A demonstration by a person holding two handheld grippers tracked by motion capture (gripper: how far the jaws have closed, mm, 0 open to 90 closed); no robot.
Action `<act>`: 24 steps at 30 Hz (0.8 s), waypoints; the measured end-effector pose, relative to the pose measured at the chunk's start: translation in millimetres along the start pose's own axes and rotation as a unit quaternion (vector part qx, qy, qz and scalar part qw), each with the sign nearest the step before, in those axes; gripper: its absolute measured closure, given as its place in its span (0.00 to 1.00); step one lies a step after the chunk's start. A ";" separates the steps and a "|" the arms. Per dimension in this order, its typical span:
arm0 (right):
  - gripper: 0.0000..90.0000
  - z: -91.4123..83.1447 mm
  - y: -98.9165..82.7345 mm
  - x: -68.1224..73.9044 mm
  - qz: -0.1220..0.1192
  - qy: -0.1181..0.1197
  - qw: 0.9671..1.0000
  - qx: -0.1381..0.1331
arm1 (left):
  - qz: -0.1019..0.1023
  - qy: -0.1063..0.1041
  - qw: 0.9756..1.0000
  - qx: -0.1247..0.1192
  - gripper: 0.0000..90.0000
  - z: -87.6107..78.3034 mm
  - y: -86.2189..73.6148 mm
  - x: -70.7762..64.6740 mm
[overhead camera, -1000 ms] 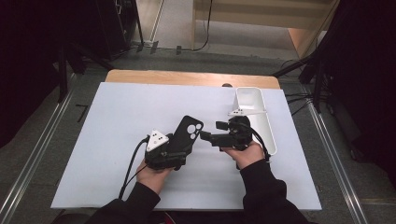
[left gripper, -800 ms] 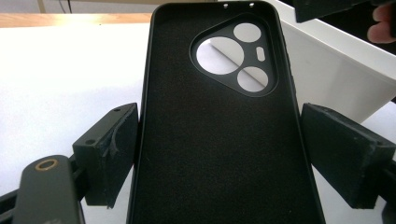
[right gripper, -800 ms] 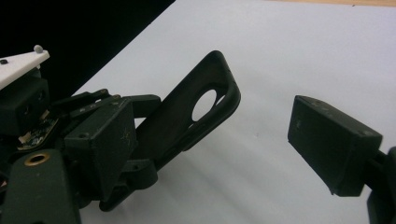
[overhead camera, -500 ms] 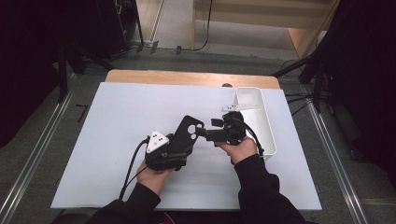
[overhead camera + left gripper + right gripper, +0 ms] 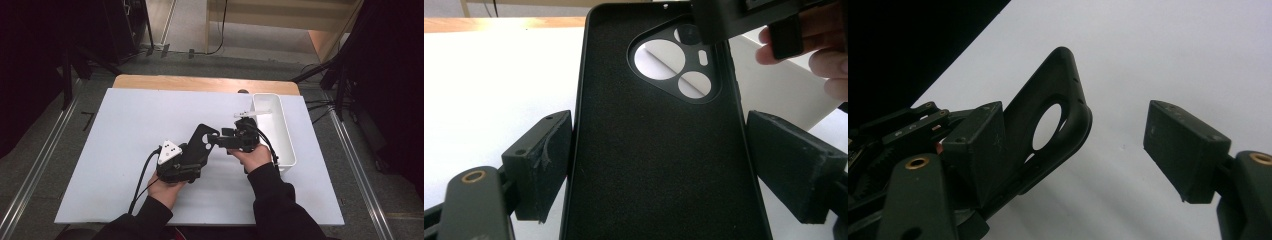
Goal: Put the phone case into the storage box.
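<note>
Left gripper [image 5: 192, 157] pinches the phone case [image 5: 201, 144]; your right gripper [image 5: 220, 140], jaws closing, should clamp its camera corner squarely.

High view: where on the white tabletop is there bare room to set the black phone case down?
The white tabletop is bare across its left half and along the far strip below the wooden edge. It is crowded at centre-right, where both grippers meet at the phone case beside the white bin.
</note>
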State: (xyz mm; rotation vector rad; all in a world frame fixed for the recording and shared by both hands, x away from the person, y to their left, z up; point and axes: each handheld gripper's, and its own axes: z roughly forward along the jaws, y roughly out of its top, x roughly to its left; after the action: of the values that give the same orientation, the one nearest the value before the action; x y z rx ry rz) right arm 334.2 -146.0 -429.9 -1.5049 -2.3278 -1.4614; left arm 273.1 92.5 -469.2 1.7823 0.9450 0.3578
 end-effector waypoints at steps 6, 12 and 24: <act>0.34 7.0 -0.1 -0.9 0.010 0.011 1.000 0.013 | -0.002 -0.005 1.000 0.004 0.15 2.6 -1.5 -1.0; 0.48 9.3 0.7 -5.6 0.038 0.023 0.999 0.019 | 0.000 -0.003 1.000 0.003 0.15 2.5 -2.0 -1.5; 0.74 5.5 3.8 -6.6 0.077 0.035 0.996 0.031 | 0.015 -0.006 1.000 0.001 0.15 4.4 -5.8 -6.3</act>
State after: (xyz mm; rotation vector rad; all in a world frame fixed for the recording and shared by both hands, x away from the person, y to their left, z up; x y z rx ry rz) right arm 343.0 -146.4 -433.4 -1.5523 -2.1439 -1.3701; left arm 269.3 85.9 -475.0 1.7995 0.9109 0.3642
